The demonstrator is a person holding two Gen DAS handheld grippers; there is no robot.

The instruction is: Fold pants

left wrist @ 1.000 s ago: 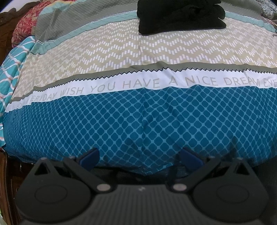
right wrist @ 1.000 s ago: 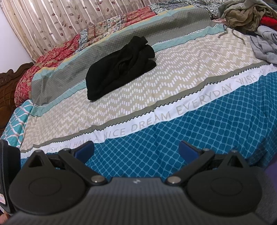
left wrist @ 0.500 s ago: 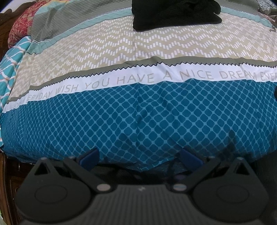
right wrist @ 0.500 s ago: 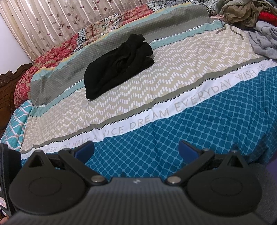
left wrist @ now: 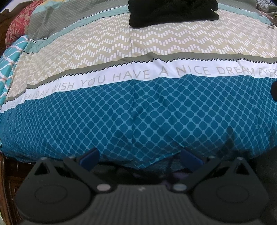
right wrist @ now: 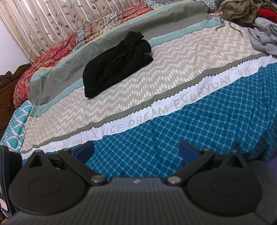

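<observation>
patterned bedding fills both views: a bedspread [right wrist: 173, 83] with a teal lattice band near the bottom of the frame, a white lettered strip, then beige zigzag and grey bands toward the top. leaf-print curtains [right wrist: 43, 26] hang at the upper left of the right view.

the black pants [right wrist: 117, 64] lie bundled on the beige and grey bands, upper middle in the right view and cut off by the top edge in the left view [left wrist: 173, 13]. they already look folded into a thick, loose stack. i judge them soft, limp and fairly light, likely to slump or unroll if lifted by one layer, so i'd pinch through the whole thickness at the two near corners.

my left gripper [left wrist: 138, 155] has its jaws spread wide with nothing between them, low over the bed's near edge. my right gripper [right wrist: 136, 150] is likewise spread wide and holds nothing, over the teal band. both are well apart from the pants.

open bedspread lies between me and the bundle, so there's room to move. a clothes pile [right wrist: 251, 17] crowds the upper right, and the carved wooden headboard [right wrist: 10, 90] bounds the left.
</observation>
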